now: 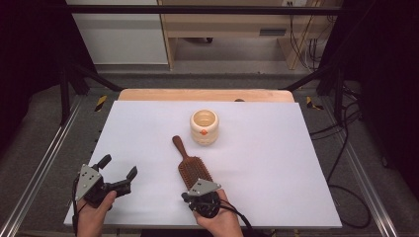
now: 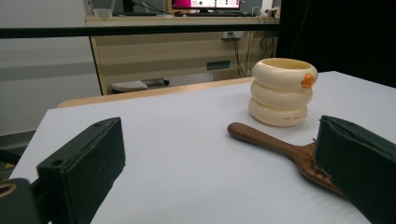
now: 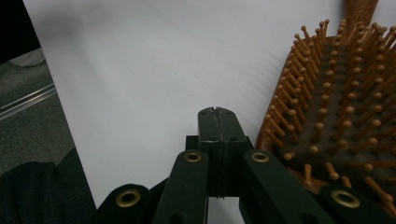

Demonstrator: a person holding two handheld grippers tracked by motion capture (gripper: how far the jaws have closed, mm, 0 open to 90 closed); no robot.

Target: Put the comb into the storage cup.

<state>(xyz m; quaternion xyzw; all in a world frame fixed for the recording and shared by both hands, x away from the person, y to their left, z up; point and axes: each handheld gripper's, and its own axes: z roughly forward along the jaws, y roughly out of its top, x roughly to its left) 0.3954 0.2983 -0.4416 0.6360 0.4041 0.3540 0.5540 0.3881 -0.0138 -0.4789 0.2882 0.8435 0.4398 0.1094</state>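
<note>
1. A white table (image 1: 276, 163) is seen bearing every item.
2. A wooden hairbrush (image 1: 190, 165) lies bristles-up, just beside the right gripper (image 3: 218, 122), jaws closed on nothing.
3. The left gripper (image 1: 118, 167) is held open.
4. A cream ringed cup (image 1: 204, 127), apparently empty, stands behind the brush.

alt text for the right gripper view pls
The right claw, its two black jaws pressed together with nothing between them, hangs over a white table just beside the head of a brown wooden paddle hairbrush, which lies bristles up at the right. Grey floor shows at the left edge.
</note>
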